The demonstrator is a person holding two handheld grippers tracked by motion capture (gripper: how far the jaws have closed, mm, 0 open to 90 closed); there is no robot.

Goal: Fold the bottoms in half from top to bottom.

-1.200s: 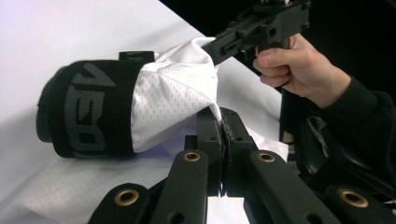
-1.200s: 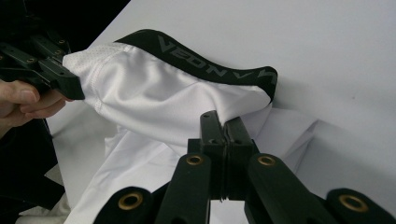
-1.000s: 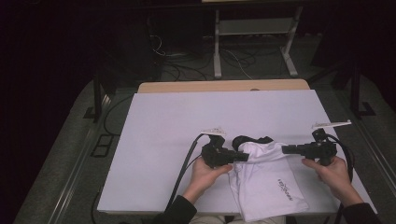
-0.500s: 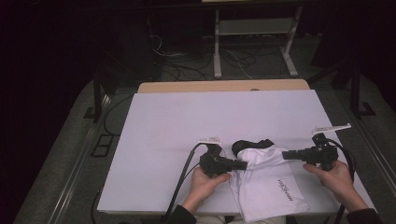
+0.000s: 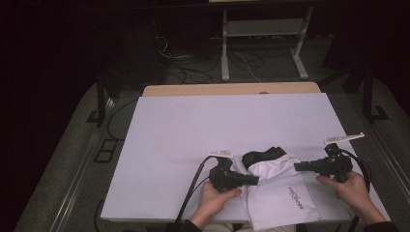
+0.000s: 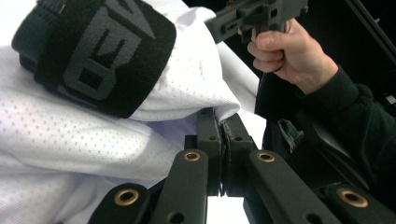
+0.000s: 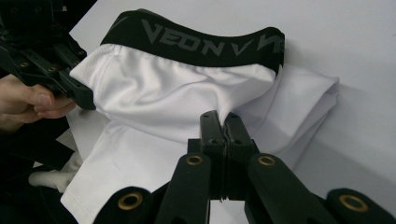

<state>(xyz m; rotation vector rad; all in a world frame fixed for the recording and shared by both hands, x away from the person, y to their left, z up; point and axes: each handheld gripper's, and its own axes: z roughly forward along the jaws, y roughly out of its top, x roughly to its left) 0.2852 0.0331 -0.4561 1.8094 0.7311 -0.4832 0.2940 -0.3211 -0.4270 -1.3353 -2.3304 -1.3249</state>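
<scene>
White mesh shorts (image 5: 283, 193) with a black lettered waistband (image 5: 263, 155) lie on the white table (image 5: 217, 125) near its front edge, partly over it. My left gripper (image 5: 254, 180) is shut on the fabric's left edge; in the left gripper view the jaws (image 6: 224, 123) pinch a white fold below the waistband (image 6: 102, 51). My right gripper (image 5: 297, 166) is shut on the right edge. Its own view has the jaws (image 7: 223, 119) closed on white cloth (image 7: 177, 98) under the waistband (image 7: 201, 44), with the left gripper (image 7: 70, 79) holding the far corner.
The person's hands (image 5: 212, 200) come in over the table's front edge. A wooden strip (image 5: 232, 89) runs along the far edge. Beyond it are a metal stand (image 5: 261, 34) and cables (image 5: 193, 67) on the dark floor.
The left gripper has come down and toward the front edge, drawing the left side of the shorts with it. The right gripper has hardly moved.
</scene>
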